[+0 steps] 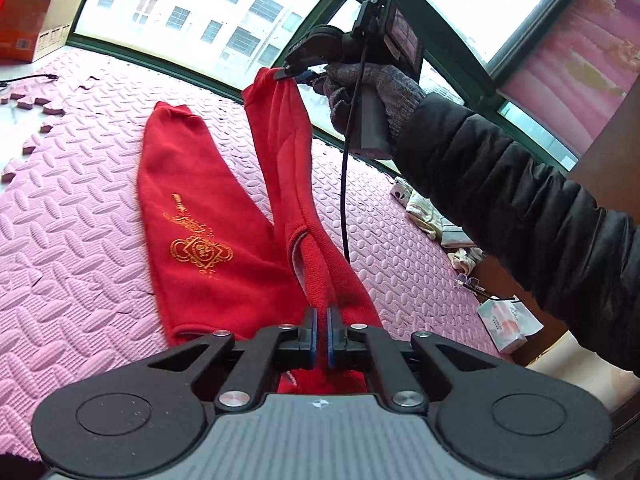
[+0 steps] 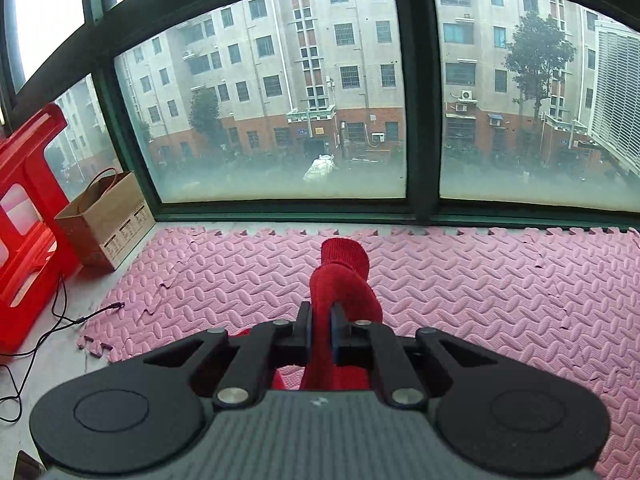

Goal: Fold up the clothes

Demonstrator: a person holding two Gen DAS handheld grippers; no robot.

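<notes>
Red trousers (image 1: 200,216), knit-like fabric, gold ornamental print on the left leg. That leg flat on the pink foam mat (image 1: 60,208), cuff toward the far window (image 1: 208,8). Other leg lifted off the mat, stretched taut btwn both grippers, twisted lengthwise w/ a paler inner face showing at a slit near mid-length. Waist end bunched at near edge under the left hand-held gripper (image 1: 322,316), jaws clamped tight on the red cloth. Right hand-held gripper (image 1: 294,74) higher & farther, pinched closed on the raised leg's cuff; gloved hand (image 1: 372,100) & dark padded sleeve behind it. In right wrist view, ribbed cuff poking up past the closed pads. Brown paper bag (image 2: 108,216) far left by the window, red plastic stool (image 2: 28,200) beside it.
</notes>
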